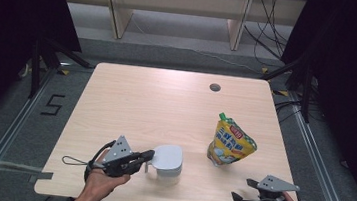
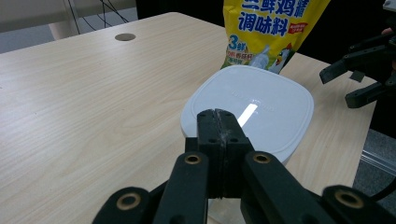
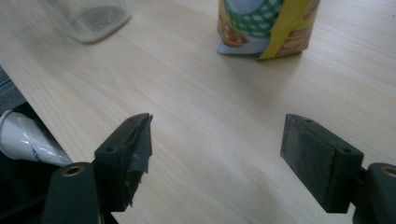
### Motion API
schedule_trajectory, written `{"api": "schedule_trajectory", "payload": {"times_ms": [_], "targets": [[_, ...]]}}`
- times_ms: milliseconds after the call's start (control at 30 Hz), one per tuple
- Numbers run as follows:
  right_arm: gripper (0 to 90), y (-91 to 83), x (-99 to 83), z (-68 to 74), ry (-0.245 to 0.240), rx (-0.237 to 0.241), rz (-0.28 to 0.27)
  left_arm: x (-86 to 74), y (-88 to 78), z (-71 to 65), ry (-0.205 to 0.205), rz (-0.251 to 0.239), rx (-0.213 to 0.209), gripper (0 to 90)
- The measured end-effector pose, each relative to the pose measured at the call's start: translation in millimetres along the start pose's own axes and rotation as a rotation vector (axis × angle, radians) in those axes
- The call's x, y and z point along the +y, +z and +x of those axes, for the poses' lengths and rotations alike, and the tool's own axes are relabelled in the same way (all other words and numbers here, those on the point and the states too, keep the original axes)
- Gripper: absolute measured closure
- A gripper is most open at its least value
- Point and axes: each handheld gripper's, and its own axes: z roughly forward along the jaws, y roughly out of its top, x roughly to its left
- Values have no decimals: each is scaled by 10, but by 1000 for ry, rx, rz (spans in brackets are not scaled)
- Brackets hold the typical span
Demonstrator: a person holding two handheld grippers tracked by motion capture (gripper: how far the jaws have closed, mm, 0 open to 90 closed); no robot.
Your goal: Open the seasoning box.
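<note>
Between my right gripper (image 1: pixel 243 194) and the jar (image 1: pixel 166 162) the table (image 1: pixel 146 102) lies bare; only the pouch (image 1: pixel 230 141) stands farther back.

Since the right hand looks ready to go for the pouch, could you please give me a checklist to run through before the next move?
1. Left gripper jaws shut at the white lid edge of the clear container: ok; whether they pinch anything, cannot tell.
2. Right gripper jaws open with nothing between them: ok.
3. Yellow pouch standing upright: ok.
4. Bare table between the right gripper and pouch: ok.
5. Pouch's green cap closed: cannot tell.
</note>
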Motion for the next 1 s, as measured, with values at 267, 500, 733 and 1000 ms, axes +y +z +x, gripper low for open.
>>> {"api": "schedule_trajectory", "payload": {"times_ms": [267,500,733,1000], "targets": [[380,7,106,138,-65,34,-98,-8,0,6,-3,-5,-5,887],[626,76,374,355,-179,93,-193,-19,-9,5,-20,-5,-5,885],[773,241,563,480,-230,139,-209,-23,-13,7,-19,-3,-3,885],[875,370,737,602,-285,183,-199,-27,-19,23,-6,-3,-4,885]]}}
